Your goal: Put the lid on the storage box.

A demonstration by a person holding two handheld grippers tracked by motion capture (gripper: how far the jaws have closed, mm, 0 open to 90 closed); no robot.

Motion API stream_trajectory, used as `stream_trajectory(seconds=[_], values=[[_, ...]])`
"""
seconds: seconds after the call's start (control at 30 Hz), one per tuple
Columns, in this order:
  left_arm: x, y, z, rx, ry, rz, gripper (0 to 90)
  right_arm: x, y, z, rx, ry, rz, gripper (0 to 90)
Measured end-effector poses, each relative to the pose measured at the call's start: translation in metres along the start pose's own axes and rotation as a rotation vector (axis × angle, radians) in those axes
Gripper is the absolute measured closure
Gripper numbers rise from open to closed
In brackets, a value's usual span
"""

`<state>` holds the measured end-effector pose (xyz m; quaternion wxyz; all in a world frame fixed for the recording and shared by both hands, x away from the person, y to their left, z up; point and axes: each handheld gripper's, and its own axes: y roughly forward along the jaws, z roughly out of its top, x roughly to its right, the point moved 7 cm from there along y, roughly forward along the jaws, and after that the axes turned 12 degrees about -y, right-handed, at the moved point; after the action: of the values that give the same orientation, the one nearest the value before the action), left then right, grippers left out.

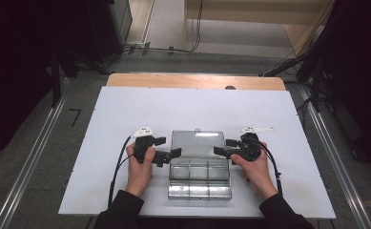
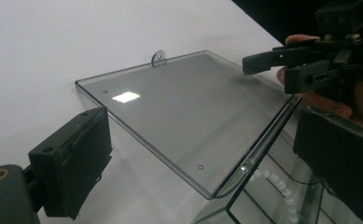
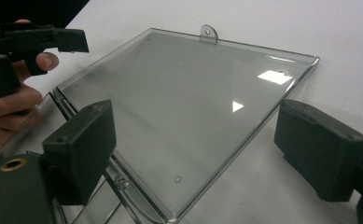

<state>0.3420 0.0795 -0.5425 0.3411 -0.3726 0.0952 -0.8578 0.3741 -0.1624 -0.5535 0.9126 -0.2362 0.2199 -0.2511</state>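
- Both forearms come in from the bottom edge in dark sleeves, wrists roughly level.
- The left hand [image 1: 140,164] holds the left tool [image 1: 170,156], which points inward to the right; its jaws stand apart, nothing pressed between them.
- The right hand [image 1: 254,167] holds the right tool [image 1: 222,149], which points inward to the left; its jaws stand wide, pads clear.

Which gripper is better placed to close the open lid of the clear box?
Probably the right gripper. In its own view, its open jaws already straddle the side edge of the lid. The left gripper is also open at the opposite edge, so the difference is small.
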Motion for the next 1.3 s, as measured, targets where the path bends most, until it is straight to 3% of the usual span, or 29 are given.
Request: stream_trajectory(seconds=[0.23, 0.33, 0.47, 0.83, 0.97, 1.17, 1.3], values=[[-0.004, 0.004, -0.003, -0.002, -0.061, 0.000, 12.3, -0.003, 0.001, -0.001, -0.007, 0.005, -0.018, 14.0], [-0.005, 0.008, -0.006, -0.023, -0.071, 0.028, 15.7, -0.003, 0.001, -0.002, -0.011, 0.015, -0.023, 15.5], [-0.003, 0.010, -0.007, -0.038, -0.089, 0.024, 16.3, -0.003, 0.000, -0.004, -0.008, 0.051, -0.022, 17.0], [-0.009, 0.013, -0.009, -0.062, -0.155, 0.043, 19.8, -0.003, -0.002, -0.006, -0.014, 0.070, -0.037, 23.3], [-0.008, 0.015, -0.010, -0.075, -0.154, 0.046, 23.4, -0.001, 0.001, -0.010, -0.032, 0.090, -0.032, 29.5], [-0.007, 0.017, -0.010, -0.082, -0.151, 0.061, 31.3, -0.003, 0.003, -0.011, -0.032, 0.103, -0.010, 30.0], [-0.007, 0.017, -0.010, -0.087, -0.155, 0.038, 35.2, -0.003, 0.002, -0.010, -0.031, 0.108, 0.001, 33.1]])
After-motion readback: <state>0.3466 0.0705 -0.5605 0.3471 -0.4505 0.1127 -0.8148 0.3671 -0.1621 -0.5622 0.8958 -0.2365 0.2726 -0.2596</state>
